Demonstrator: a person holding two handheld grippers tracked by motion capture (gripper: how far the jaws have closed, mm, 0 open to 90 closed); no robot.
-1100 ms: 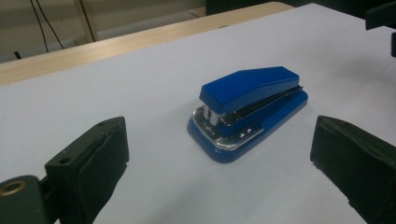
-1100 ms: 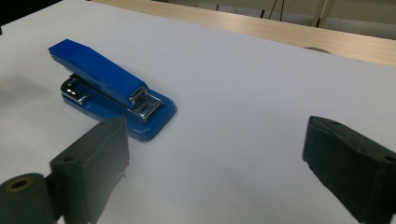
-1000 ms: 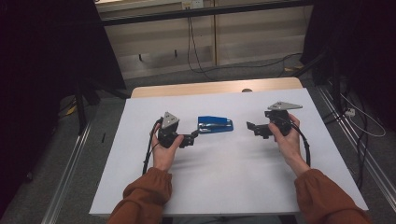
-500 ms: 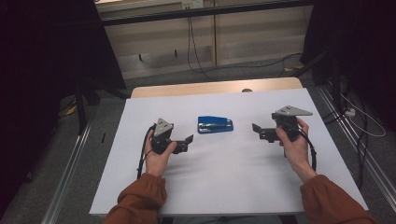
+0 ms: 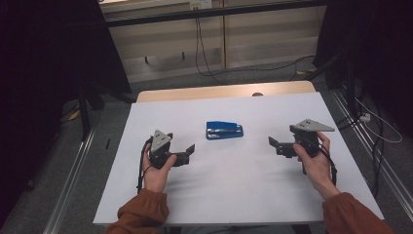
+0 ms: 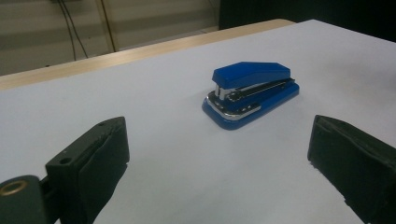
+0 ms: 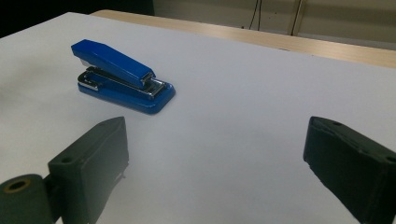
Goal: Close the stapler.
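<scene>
Blue stapler (image 5: 224, 130) sits mid-table on the white sheet (image 5: 243, 185), untouched. I've got my left gripper (image 5: 189, 151) and right gripper (image 5: 272, 145) parked well apart on either side, jaws spread wide, probably so either one can go in.

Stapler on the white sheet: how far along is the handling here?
Done: nothing visibly. The blue stapler lies closed and flat on the white sheet, untouched. In hand: nothing; the left gripper and right gripper flank it, jaws open, apart from it. Left: any reach and grasp.
</scene>
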